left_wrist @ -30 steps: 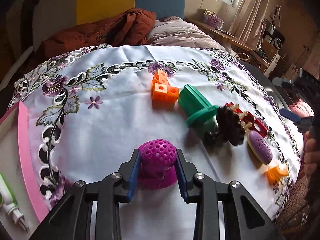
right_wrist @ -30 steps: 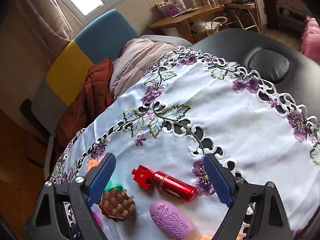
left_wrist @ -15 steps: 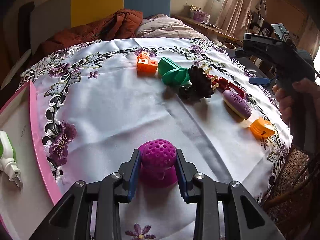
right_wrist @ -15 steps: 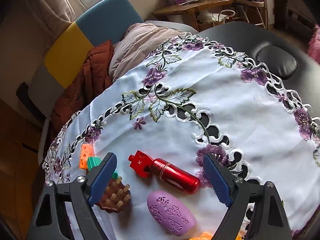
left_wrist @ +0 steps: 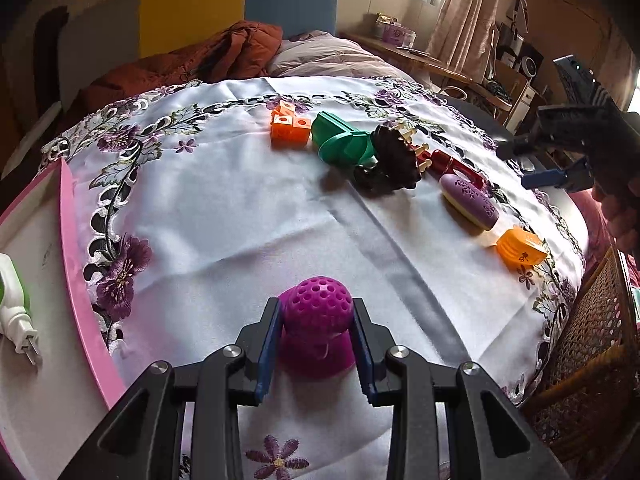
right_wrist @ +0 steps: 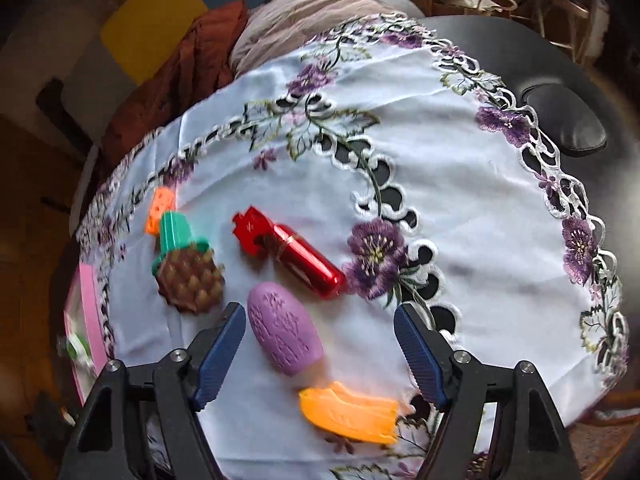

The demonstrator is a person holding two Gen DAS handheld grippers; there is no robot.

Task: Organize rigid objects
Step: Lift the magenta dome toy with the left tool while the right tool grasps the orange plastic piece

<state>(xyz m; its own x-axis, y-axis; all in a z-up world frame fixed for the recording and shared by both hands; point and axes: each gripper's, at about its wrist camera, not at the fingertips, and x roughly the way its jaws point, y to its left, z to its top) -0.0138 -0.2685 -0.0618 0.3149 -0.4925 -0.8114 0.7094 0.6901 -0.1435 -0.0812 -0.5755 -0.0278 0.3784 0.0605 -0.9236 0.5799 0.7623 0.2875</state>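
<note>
Left wrist view: the left gripper (left_wrist: 316,346) is pinching a magenta perforated knob (left_wrist: 317,330) between its blue pads, and the knob is sitting low over the white embroidered tablecloth (left_wrist: 224,216), near the camera. No writing is legible; a small dark pictogram is showing on the orange cap (left_wrist: 521,250), unreadable. The pink-rimmed tray (left_wrist: 78,248) is lying at the left edge and is holding a white-and-green plug device (left_wrist: 16,320). Further back, in a loose row, an orange block (left_wrist: 290,127), a green piece (left_wrist: 340,142), a brown bristled brush (left_wrist: 396,156), a red cylinder (left_wrist: 456,164) and a purple oval piece (left_wrist: 470,200) are lying on the cloth. The right gripper (left_wrist: 560,160) is hanging at the right edge. Right wrist view, slightly blurred: the right gripper (right_wrist: 318,354) is standing wide apart and is holding nothing, hovering over the purple oval piece (right_wrist: 284,336), with the orange cap (right_wrist: 350,412) just beside it. A raised mark on the red cylinder (right_wrist: 292,252) is not readable. The brown bristled brush (right_wrist: 190,282) is touching the green piece (right_wrist: 174,234).
</note>
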